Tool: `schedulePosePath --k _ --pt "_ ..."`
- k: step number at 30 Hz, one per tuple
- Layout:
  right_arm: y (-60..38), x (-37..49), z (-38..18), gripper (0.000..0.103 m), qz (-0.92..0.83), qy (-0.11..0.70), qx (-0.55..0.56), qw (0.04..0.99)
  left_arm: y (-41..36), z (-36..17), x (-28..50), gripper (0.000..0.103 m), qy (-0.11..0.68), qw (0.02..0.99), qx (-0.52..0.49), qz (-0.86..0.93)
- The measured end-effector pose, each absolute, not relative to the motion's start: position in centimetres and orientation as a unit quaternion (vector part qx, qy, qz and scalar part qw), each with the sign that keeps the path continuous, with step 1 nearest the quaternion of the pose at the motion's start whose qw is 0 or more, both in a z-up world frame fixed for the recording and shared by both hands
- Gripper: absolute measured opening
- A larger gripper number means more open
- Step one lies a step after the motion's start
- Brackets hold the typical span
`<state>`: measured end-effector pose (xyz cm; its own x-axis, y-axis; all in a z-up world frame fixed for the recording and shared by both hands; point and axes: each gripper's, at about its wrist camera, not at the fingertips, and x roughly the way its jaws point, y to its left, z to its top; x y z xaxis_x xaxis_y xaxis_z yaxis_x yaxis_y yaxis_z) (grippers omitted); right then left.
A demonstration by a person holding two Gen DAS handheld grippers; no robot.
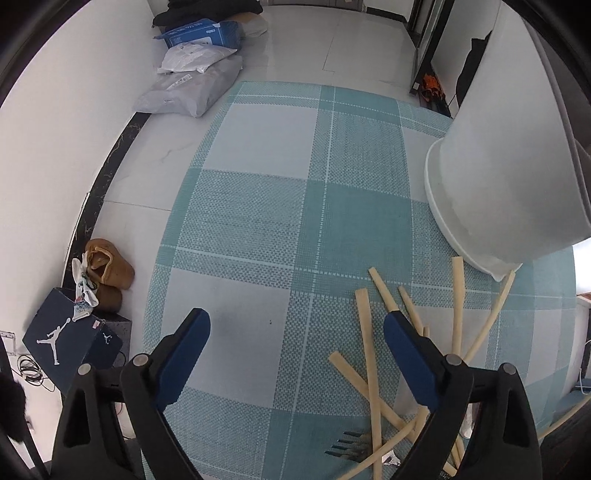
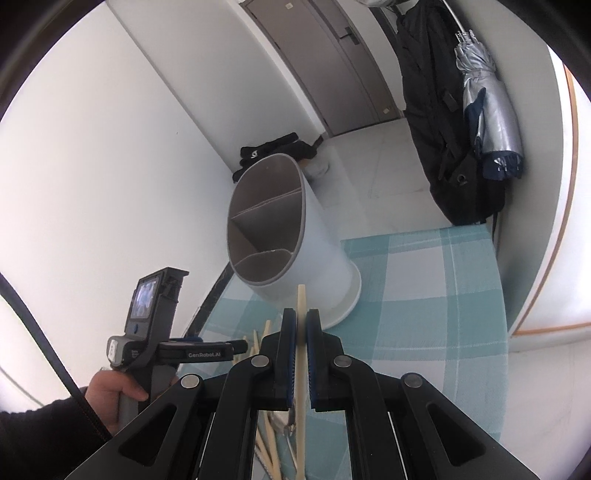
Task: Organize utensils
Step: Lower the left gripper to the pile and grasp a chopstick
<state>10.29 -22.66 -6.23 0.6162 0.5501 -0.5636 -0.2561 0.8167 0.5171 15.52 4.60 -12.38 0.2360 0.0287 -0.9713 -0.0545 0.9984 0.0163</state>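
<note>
"GenRobot.AI" in white on the black bar of the left gripper (image 2: 207,349), seen in right wrist view at approx 8 o'clock. Jordan Jumpman logo, white, on lid and side of the dark blue shoebox (image 1: 70,341) on the floor, left wrist view approx 8 o'clock. Print on the blue package (image 1: 201,33) at 11 o'clock is too blurred to read.

Utensil pile (image 1: 373,373) on tablecloth (image 1: 266,206); holder (image 2: 295,236) just behind pile.
</note>
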Motion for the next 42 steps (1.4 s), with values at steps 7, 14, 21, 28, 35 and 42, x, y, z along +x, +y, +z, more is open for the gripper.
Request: schedulePosePath --k 7,14,21,28,35,42 --pt "-23.1 10.2 -6.1 0.005 0.228 0.369 0.21 0.876 3.8 -11.9 16.2 0.057 0.613 0.789 -0.011 0.022" --pt "-23.3 10.1 -6.0 0.005 0.226 0.367 0.217 0.876 3.9 -11.6 16.6 0.015 0.602 0.796 -0.042 0.043" --pt "-22.7 9.6 -5.6 0.005 0.225 0.36 0.199 0.883 4.4 -11.5 16.5 0.0 0.593 0.802 -0.054 0.057" --pt "-21.8 8.9 -5.3 0.005 0.219 0.35 0.171 0.895 6.2 -10.2 16.0 0.0 0.565 0.817 -0.089 0.069" --pt "-21.2 8.2 -5.2 0.005 0.209 0.348 0.156 0.9 7.5 -9.1 15.7 0.0 0.555 0.82 -0.127 0.052" --pt "-21.0 7.1 -5.0 0.005 0.202 0.345 0.164 0.902 7.4 -12.2 16.5 0.02 0.613 0.779 -0.128 0.038"
